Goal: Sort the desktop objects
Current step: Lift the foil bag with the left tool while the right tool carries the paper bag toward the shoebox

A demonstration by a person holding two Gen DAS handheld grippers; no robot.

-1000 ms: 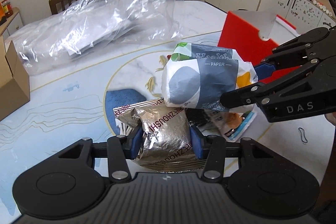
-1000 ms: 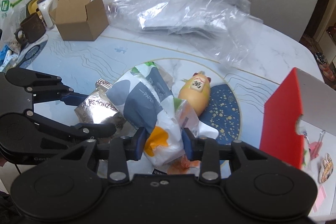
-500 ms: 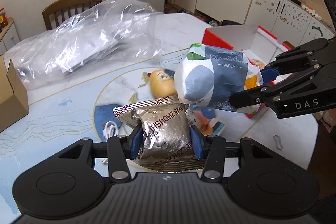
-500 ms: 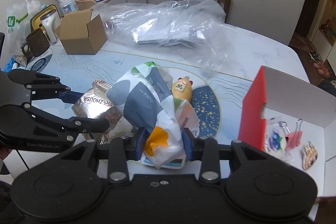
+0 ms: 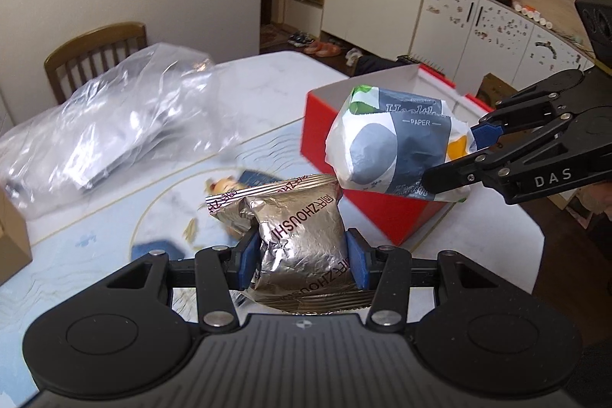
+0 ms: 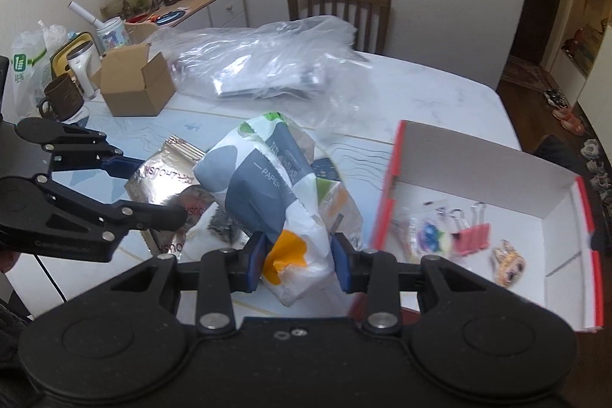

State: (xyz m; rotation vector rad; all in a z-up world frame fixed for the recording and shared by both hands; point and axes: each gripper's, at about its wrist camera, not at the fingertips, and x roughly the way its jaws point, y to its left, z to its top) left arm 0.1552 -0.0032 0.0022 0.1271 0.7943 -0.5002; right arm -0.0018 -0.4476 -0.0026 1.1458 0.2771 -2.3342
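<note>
Both packs have risen off the surface (image 5: 267, 90) since the earlier frames, and the tissue pack (image 5: 394, 144) now hangs in front of the red box (image 5: 382, 213) rather than low over the blue mat. The right tool (image 6: 297, 264) clamps that pack by one end, its long axis running forward and up-left, away from the fingers. The left tool (image 5: 300, 260) grips the silver foil snack packet (image 5: 302, 239) across its lower half, long axis pointing away, crimped top edge farthest.

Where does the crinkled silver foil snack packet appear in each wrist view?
Left wrist: the crinkled silver foil snack packet sits bottom centre, clamped in the left hand-held gripper.
Right wrist: the packet is left of centre, held by that gripper coming in from the left edge.
Shared landmark: the red-sided open cardboard box.
</note>
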